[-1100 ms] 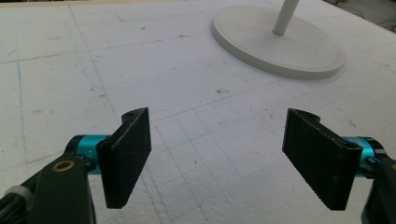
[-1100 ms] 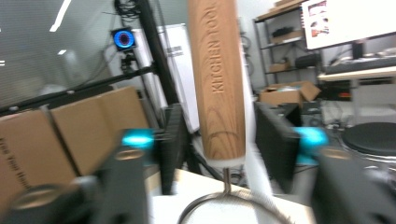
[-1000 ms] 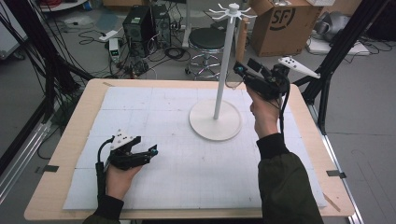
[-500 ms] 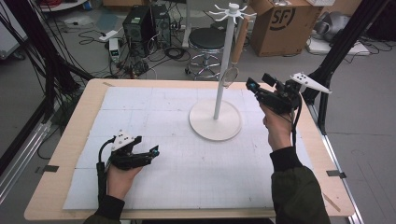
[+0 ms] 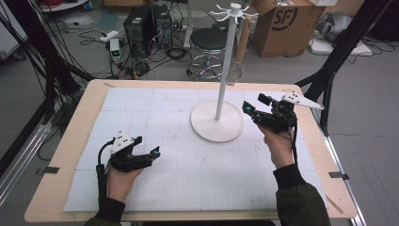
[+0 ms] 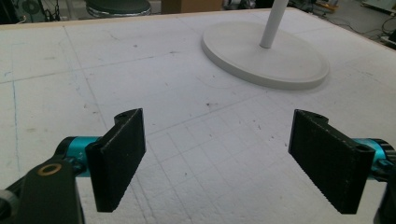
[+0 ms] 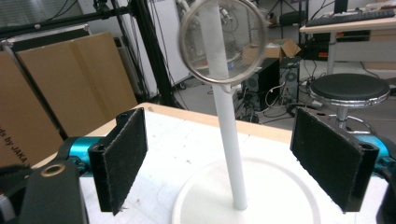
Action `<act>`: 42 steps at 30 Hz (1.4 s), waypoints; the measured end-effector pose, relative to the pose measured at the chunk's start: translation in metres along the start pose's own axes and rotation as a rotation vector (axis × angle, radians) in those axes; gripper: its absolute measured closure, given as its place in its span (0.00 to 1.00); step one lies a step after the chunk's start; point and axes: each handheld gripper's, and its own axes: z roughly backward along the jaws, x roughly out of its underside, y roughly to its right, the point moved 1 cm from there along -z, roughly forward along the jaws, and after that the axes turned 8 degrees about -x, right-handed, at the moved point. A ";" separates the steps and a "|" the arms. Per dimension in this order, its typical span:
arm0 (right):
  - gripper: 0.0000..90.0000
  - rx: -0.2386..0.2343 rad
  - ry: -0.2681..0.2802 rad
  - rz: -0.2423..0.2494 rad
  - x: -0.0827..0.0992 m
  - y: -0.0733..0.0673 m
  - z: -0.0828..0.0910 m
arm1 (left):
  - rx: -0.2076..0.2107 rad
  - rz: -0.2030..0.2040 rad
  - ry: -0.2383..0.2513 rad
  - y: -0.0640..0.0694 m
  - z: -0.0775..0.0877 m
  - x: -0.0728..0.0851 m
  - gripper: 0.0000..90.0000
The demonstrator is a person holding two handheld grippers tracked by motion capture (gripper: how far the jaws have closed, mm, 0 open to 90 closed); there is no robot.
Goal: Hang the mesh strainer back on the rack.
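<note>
Taking the white stand [image 5: 217, 126] as the landmark: nearest the person, well to the stand's near left, the left tongs [image 5: 151, 155] rest low over the white mat [image 5: 188, 179] on the worktop [image 5: 66, 155], where they were a second ago, jaws spread wide with nothing between them — in the left gripper view bare mat lies between the two black pads [image 6: 122, 156]. Just right of the stand's round base, the right tongs [image 5: 255, 109] now sit much lower than a second ago, when they were up beside the pole; they have dropped and drawn off to the right. Their jaws have just been opening and stand apart, empty, with the pole seen between them farther off in the right gripper view. Beyond, the wire strainer [image 7: 223, 41] hangs by its wooden handle from a hook at the stand's top — free of both tongs.
</note>
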 end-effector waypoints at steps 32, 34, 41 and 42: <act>0.16 -0.013 -0.209 -0.033 0.107 0.005 0.039 | 0.090 -0.006 0.023 0.013 -0.004 0.001 0.20; 0.16 -0.016 -0.212 -0.039 0.112 0.006 0.040 | 0.101 0.000 0.033 0.013 -0.004 0.002 0.20; 0.15 -0.038 -0.217 -0.012 0.117 0.000 0.044 | 0.111 0.006 0.028 0.009 -0.006 0.005 0.19; 0.14 -0.040 -0.222 -0.009 0.117 -0.001 0.045 | 0.111 0.007 0.029 0.009 -0.006 0.005 0.19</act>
